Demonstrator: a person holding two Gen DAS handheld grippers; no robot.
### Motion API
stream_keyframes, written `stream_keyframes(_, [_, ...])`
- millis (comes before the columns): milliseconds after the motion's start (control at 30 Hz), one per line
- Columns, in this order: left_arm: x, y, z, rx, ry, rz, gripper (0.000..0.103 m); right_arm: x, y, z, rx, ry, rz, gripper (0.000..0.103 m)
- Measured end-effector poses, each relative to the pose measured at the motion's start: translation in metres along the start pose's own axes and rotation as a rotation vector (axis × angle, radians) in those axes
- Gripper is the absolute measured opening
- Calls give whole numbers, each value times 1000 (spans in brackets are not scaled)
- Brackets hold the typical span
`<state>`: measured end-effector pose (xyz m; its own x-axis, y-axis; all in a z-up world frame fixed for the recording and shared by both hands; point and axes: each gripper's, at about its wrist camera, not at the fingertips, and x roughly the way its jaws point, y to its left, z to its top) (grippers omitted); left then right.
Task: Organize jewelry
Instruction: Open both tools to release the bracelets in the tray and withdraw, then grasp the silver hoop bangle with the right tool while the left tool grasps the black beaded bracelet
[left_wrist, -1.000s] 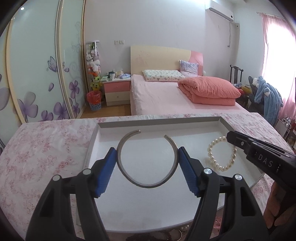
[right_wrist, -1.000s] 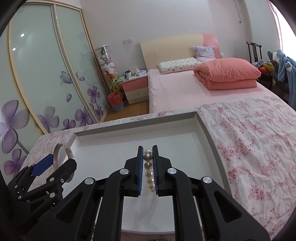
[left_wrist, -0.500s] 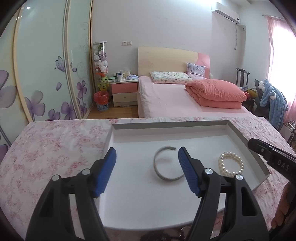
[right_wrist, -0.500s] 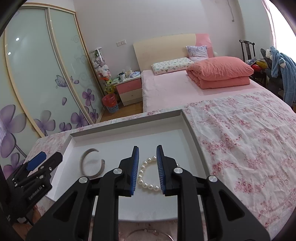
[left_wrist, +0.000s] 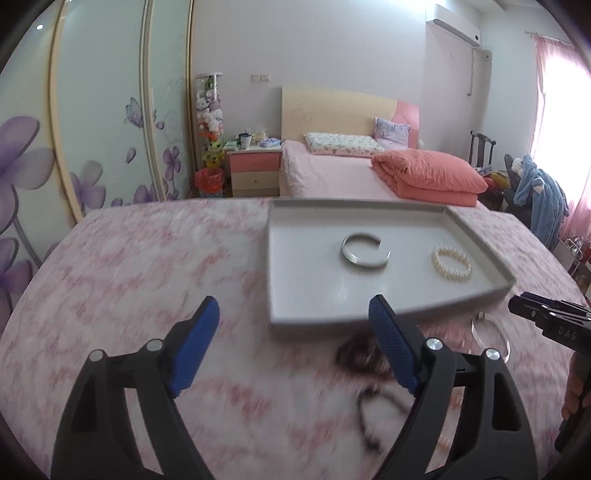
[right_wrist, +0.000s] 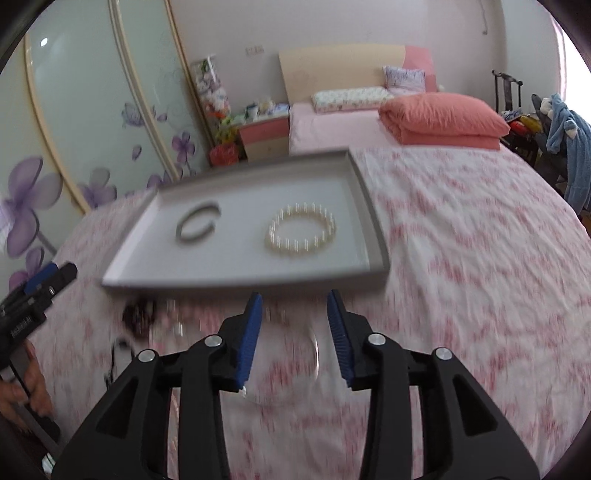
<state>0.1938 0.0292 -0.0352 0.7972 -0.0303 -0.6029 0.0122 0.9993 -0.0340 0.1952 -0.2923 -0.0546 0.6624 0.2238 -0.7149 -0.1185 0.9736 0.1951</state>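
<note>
On tray: 1 silver bangle, 1 pearl bracelet; left gripper, right gripper both spread, empty.

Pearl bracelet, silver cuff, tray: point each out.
pearl bracelet (right_wrist: 300, 235): right wrist view, on its near beads.
silver cuff (left_wrist: 364, 263): left wrist view, on its near band.
tray (left_wrist: 388, 317): left wrist view, on its near rim.
</note>
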Motion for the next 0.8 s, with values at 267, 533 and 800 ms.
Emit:
stream_keyframes(267, [-14, 17, -26, -8, 45, 3, 83, -1, 8, -32, -35, 77, 16, 49])
stream_keyframes(533, [-15, 17, -28, -6, 53, 0, 83, 6, 2, -26, 23, 42, -93, 49])
stream_keyframes(800, [-14, 15, -31, 3, 60, 7, 83, 22, -15, -15, -8, 61, -265, 47])
